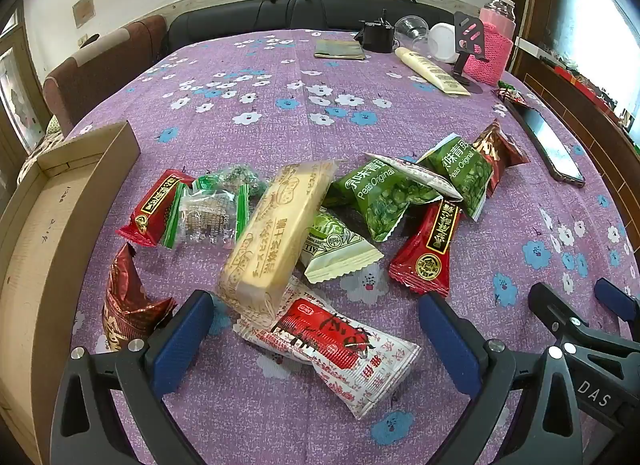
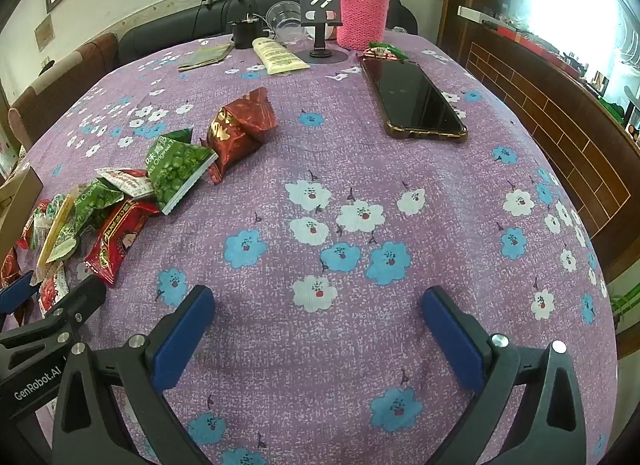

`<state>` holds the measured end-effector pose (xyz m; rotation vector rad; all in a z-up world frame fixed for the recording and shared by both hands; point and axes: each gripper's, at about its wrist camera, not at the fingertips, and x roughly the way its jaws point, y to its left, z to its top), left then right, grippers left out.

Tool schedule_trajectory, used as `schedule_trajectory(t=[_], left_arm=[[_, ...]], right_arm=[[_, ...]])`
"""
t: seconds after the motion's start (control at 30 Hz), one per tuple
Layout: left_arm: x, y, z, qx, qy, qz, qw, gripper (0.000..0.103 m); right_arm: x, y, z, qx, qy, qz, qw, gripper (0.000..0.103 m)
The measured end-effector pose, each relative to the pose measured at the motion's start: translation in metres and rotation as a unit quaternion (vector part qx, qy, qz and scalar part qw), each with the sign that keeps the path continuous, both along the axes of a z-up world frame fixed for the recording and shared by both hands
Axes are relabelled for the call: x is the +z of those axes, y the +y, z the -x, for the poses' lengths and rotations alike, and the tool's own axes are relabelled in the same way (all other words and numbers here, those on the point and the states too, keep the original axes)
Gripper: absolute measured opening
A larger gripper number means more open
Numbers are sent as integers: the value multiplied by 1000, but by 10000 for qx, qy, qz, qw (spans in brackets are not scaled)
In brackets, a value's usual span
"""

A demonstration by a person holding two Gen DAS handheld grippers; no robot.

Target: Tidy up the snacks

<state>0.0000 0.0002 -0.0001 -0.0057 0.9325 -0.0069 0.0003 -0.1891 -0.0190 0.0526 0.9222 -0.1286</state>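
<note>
A pile of snack packets lies on the purple flowered tablecloth (image 1: 248, 105). A blurred yellow biscuit packet (image 1: 276, 233) leans across it. Around it are green pea packets (image 1: 384, 201), red packets (image 1: 428, 253) and dark red foil packets (image 1: 124, 301). A red-and-white packet (image 1: 340, 349) lies flat between the wide-apart fingers of my open left gripper (image 1: 316, 329), untouched. An open cardboard box (image 1: 44, 225) stands to the left. My right gripper (image 2: 318, 317) is open over bare cloth, right of the pile's pea packet (image 2: 178, 169) and foil packet (image 2: 240, 133).
A black phone (image 2: 416, 97) lies at the right. At the far end stand a bottle in a pink knitted sleeve (image 2: 364, 13), a phone stand (image 2: 320, 25), a cream tube (image 2: 278, 55) and clear cups. A chair (image 1: 104, 69) and a dark sofa border the table.
</note>
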Motion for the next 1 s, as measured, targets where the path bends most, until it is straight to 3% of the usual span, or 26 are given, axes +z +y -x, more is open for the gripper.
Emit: schedule_trajectory(t=[1.0], left_arm=[[2,0,5,-65,81,-5,9999,103]], right_arm=[[0,0,0,-7,-1,-3,10000,103]])
